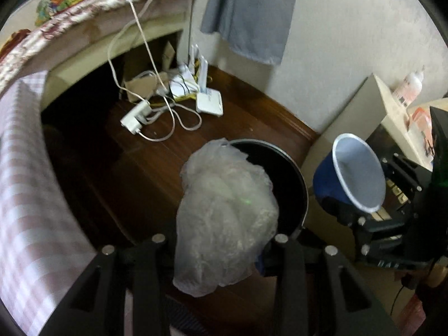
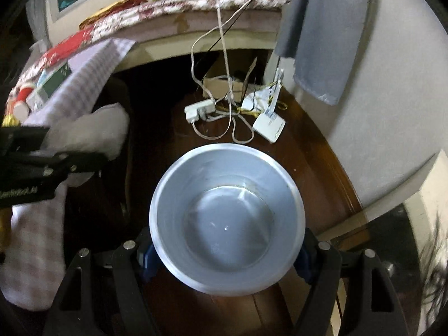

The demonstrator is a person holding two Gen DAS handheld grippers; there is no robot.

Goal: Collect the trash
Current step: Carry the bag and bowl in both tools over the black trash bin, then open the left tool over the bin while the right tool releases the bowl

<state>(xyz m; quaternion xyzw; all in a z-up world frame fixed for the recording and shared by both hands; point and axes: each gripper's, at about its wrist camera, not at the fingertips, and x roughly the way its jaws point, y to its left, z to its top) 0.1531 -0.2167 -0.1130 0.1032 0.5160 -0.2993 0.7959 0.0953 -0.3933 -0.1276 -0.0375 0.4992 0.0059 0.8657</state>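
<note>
My left gripper (image 1: 219,240) is shut on a crumpled clear plastic bag (image 1: 226,210), which hangs over the rim of a round black bin (image 1: 282,173) on the wooden floor. In the right wrist view the same bag (image 2: 95,131) shows at the left, in the left gripper (image 2: 56,165). My right gripper (image 2: 225,252) is shut on a blue cup (image 2: 226,218) with a pale, empty inside, its mouth facing the camera. From the left wrist view the blue cup (image 1: 358,176) sits just right of the bin, tilted, held by the right gripper (image 1: 372,218).
A white power strip (image 1: 134,117) with loose cables, a white router (image 1: 210,103) and a cardboard box (image 2: 224,84) lie on the floor by the bed. A checked cloth (image 1: 25,196) hangs off the bed at left. A cream cabinet (image 1: 361,112) stands at right, and a grey cloth (image 1: 249,14) hangs on the wall.
</note>
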